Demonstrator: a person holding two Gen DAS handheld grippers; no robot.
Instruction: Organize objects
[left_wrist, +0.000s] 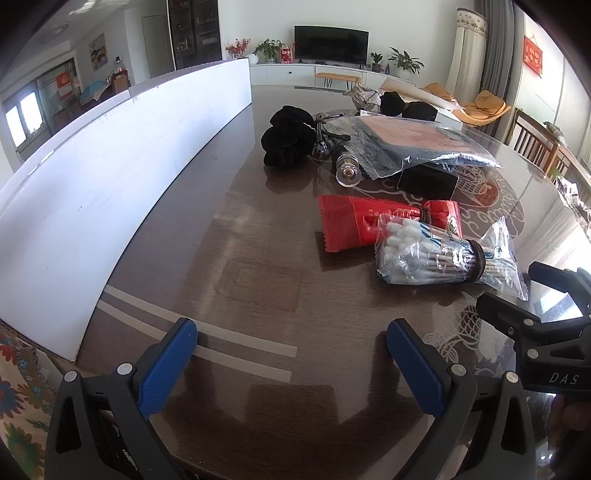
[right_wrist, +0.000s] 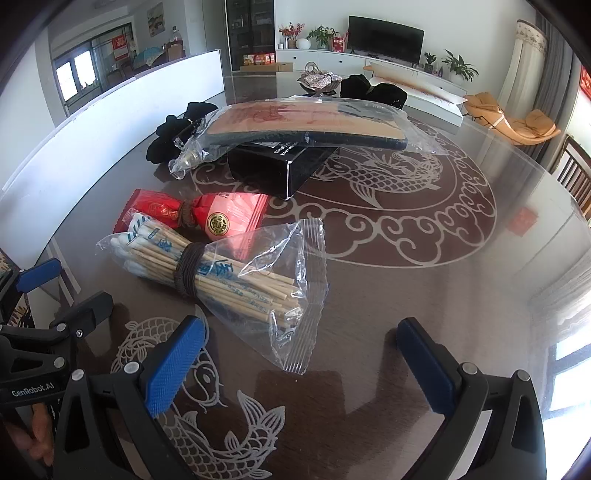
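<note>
So we've got the bag of cotton swabs (right_wrist: 207, 273) lying flat on the dark glossy desk (right_wrist: 424, 295), long axis running diagonally with the white tips aimed at the white board (left_wrist: 110, 177) and the wooden stick ends toward our right gripper (right_wrist: 301, 354). It's a clear crinkly bag cinched by a dark band, touching the red packet (right_wrist: 221, 218) behind it. Jaws on the left gripper (left_wrist: 291, 347) and the right one are both wide open, holding nothing.

Home living room: television (left_wrist: 331, 43), houseplants (left_wrist: 405, 61), dining table (left_wrist: 240, 240).
</note>
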